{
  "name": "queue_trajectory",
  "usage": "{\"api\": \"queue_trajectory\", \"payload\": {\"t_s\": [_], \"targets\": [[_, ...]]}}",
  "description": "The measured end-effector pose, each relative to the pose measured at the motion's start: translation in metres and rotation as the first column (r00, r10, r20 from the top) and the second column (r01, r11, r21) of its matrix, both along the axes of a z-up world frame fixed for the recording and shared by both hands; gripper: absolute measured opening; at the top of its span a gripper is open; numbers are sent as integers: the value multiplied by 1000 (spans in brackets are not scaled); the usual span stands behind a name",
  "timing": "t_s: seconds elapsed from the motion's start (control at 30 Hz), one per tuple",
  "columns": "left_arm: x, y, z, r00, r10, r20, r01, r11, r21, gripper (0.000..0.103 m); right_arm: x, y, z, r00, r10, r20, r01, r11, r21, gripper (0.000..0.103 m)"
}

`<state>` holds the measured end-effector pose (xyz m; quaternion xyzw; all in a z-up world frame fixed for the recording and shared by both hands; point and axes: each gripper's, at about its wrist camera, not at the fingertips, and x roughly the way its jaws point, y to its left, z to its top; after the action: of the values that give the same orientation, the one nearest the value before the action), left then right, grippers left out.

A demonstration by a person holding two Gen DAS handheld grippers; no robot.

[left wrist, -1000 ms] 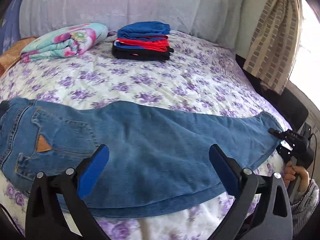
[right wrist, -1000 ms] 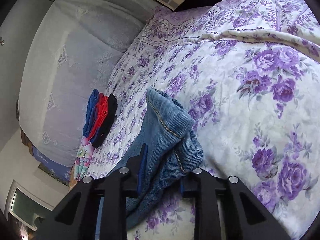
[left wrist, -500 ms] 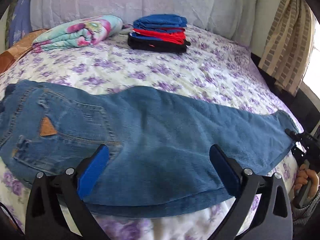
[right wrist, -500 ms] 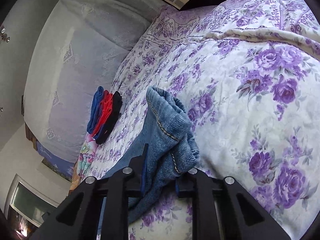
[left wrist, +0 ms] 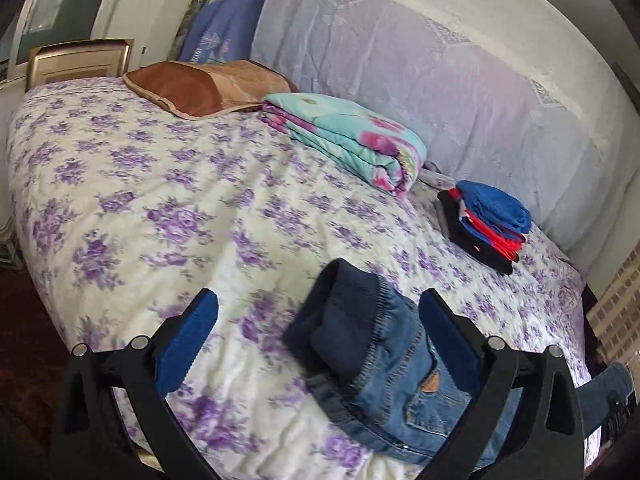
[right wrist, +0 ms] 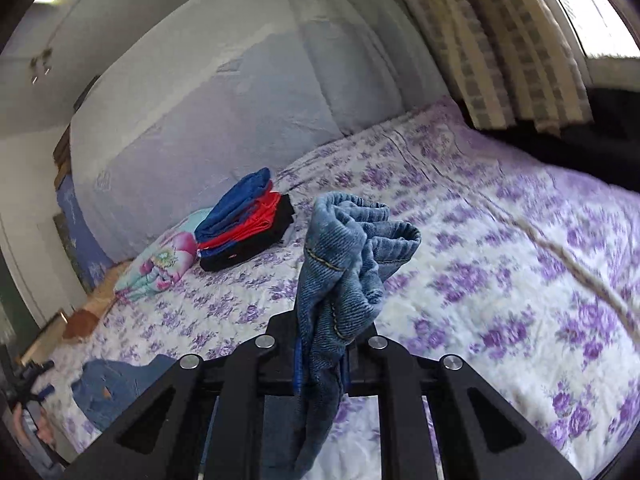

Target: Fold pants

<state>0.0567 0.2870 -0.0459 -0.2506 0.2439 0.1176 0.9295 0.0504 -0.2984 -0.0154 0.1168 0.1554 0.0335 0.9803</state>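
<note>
Right gripper [right wrist: 320,364] jaws just closed tighter, clenched on bunched jeans [right wrist: 344,264] hem, lifted off the flowered bed [right wrist: 500,280]. Left gripper [left wrist: 316,336] released, now swung over the jeans' waistband [left wrist: 360,344] instead of mid-leg. Likely readying a hem-to-waist fold.

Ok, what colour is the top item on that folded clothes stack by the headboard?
Blue, on the folded clothes stack, above red and black layers; clearest in the left wrist view.

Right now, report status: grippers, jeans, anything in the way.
Right gripper clamped on bunched leg hems of the jeans, jaws just closed tighter. Left gripper open, waistband between the fingers, ungripped. Stack of folded clothes far off, nothing obstructing.
</note>
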Motion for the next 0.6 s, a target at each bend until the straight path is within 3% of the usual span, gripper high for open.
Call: {"api": "queue_trajectory", "payload": {"t_s": [0.07, 0.13, 0.2, 0.3, 0.4, 0.43, 0.5, 0.6], "targets": [[-2, 9, -2, 1000, 7, -7, -7, 1000, 0, 98, 3, 43, 12, 998, 51, 29, -45, 987, -156, 13], [-1, 14, -6, 1000, 5, -17, -5, 1000, -10, 98, 6, 91, 13, 994, 108, 36, -90, 940, -329, 13], [1, 14, -12, 999, -14, -30, 14, 1000, -22, 98, 9, 140, 1, 986, 169, 13, -141, 861, -489, 13], [4, 13, -18, 998, -47, -44, 46, 998, -36, 98, 15, 202, -37, 969, 238, -71, -223, 706, -672, 13], [5, 13, -22, 997, -66, -42, 63, 997, -52, 98, 17, 243, -82, 953, 252, -167, -284, 555, -782, 13], [5, 14, -22, 997, -72, -41, 69, 996, -56, 98, 16, 248, -93, 950, 250, -187, -295, 521, -801, 13], [4, 15, -23, 996, -79, -36, 77, 995, -56, 98, 14, 255, -104, 946, 239, -219, -310, 471, -826, 15], [6, 17, -27, 996, -82, -38, 80, 995, -57, 98, 8, 256, -99, 933, 251, -258, -348, 452, -821, 28]]}}
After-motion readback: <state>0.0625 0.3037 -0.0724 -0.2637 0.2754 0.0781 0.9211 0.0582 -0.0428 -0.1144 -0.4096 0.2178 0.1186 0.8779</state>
